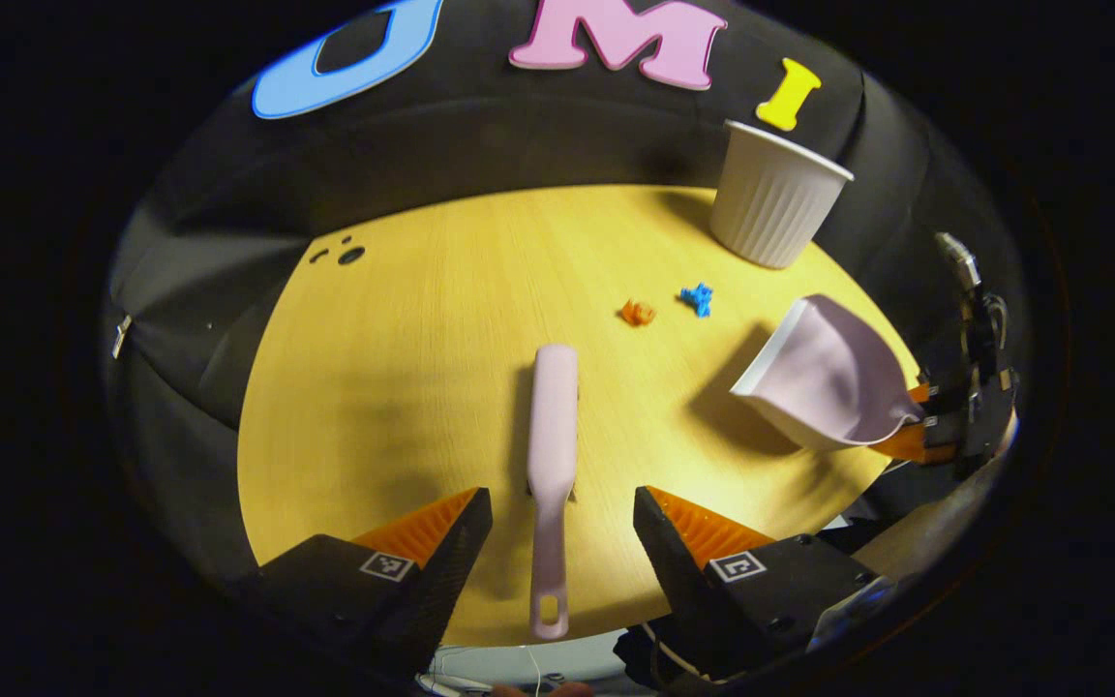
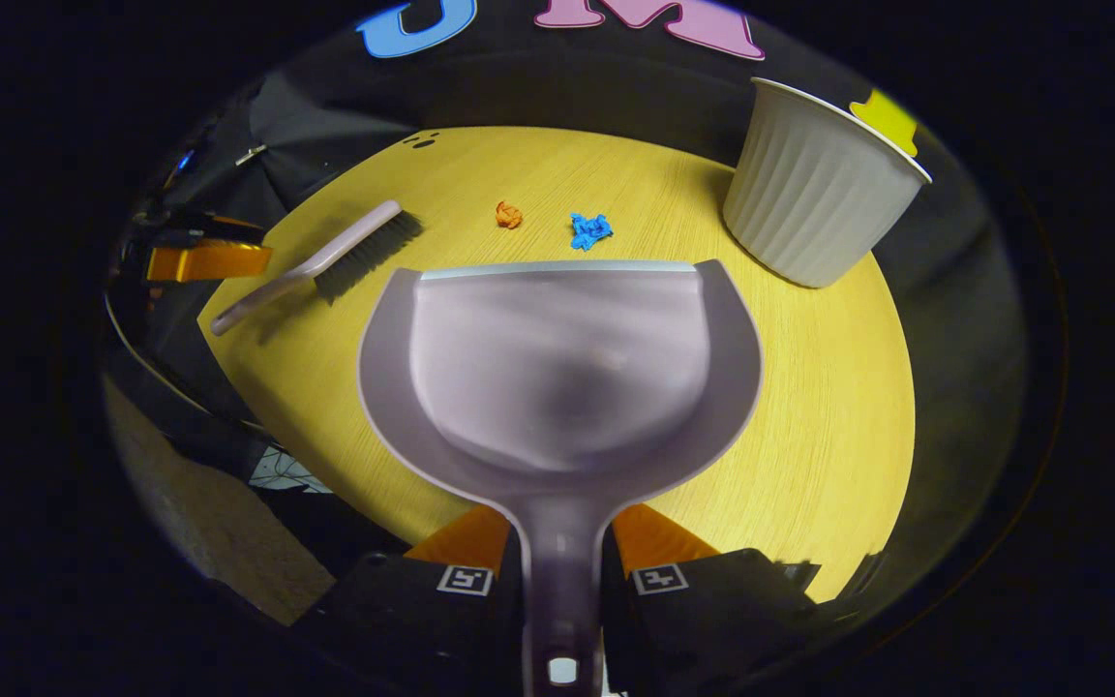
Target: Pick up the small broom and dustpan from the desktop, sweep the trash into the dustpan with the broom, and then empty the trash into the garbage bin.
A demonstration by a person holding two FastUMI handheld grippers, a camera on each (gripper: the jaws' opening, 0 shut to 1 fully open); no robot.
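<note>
I had the right gripper [image 2: 557, 552] clenched on the dustpan [image 2: 557, 368] handle, held above the desktop [image 2: 809, 407]. My left gripper [image 1: 562, 528] hung released astride the broom [image 1: 553, 455] handle at 6 o'clock; next I judged it must close there, trash [image 1: 637, 312] lying toward 1 o'clock

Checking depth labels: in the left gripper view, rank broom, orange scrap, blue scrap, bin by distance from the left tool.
1. Broom: lying between the open left tool's fingers.
2. Orange scrap: beyond the broom, slightly right.
3. Blue scrap: just right of the orange one, marginally farther.
4. Bin: far right, by the wall.
</note>
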